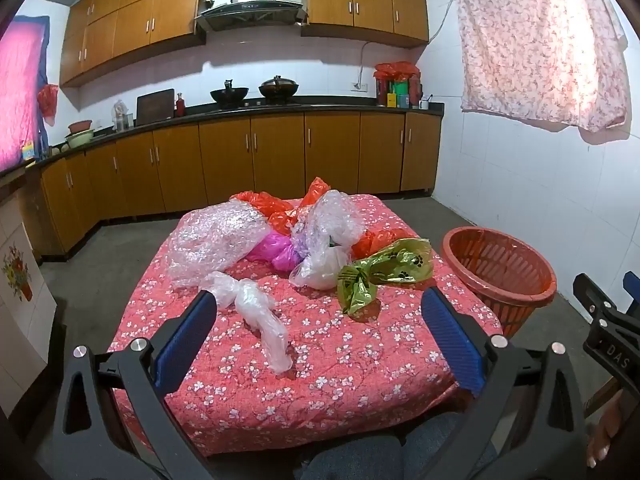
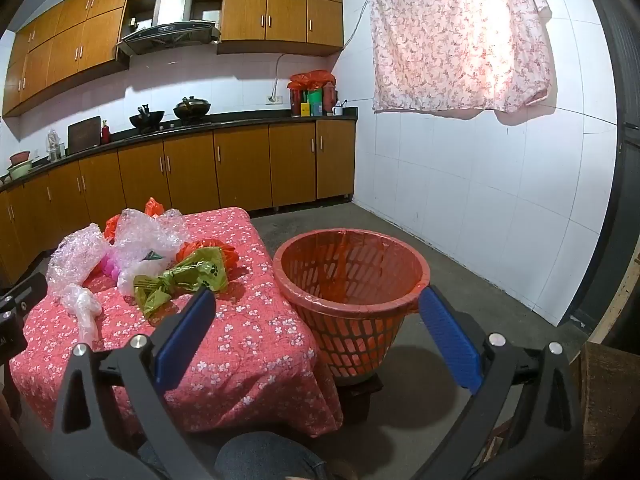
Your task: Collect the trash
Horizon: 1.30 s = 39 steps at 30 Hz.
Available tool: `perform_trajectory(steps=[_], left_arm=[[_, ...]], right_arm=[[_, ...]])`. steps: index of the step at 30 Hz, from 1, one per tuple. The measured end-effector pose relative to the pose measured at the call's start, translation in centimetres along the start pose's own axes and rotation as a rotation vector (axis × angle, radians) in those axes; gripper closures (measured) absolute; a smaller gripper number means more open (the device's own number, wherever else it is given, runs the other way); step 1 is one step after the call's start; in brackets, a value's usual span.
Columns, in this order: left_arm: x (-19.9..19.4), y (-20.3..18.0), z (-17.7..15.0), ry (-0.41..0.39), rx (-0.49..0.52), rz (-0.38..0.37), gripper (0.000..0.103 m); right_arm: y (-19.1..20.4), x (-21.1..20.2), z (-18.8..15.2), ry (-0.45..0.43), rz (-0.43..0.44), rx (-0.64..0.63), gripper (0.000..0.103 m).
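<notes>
My left tongs (image 1: 318, 312) hang spread wide over the near edge of the table (image 1: 340, 380), gripping nothing. Just past them lies a twisted clear plastic bag (image 1: 260, 316), with a green paw-print bag (image 1: 380, 272) to its right. Behind these sit crumpled bubble wrap (image 1: 216, 240), orange bags (image 1: 280, 208) and a pink bag (image 1: 276, 250). My right tongs (image 2: 316, 312) are likewise spread and empty, facing the orange lined basket (image 2: 348, 280) standing beside the table.

Near half of desk (image 1: 320, 380) bare except clear plastic bag (image 1: 256, 312); bag pile (image 1: 280, 236) blocks far half. Wastebasket (image 2: 352, 276) mouth unobstructed.
</notes>
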<state>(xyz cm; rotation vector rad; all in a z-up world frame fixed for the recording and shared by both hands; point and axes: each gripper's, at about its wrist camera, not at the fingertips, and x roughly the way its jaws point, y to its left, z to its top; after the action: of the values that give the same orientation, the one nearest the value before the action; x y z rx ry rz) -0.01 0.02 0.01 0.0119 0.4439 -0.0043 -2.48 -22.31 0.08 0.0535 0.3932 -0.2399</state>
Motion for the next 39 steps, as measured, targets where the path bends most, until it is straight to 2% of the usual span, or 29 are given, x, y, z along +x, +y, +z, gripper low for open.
perform_trajectory(steps=[39], left_arm=[[0.05,0.01,0.0,0.011,-0.001,-0.001,0.002]], right_arm=[[-0.14,0.13,-0.28,0.002,0.0,0.002,0.004]])
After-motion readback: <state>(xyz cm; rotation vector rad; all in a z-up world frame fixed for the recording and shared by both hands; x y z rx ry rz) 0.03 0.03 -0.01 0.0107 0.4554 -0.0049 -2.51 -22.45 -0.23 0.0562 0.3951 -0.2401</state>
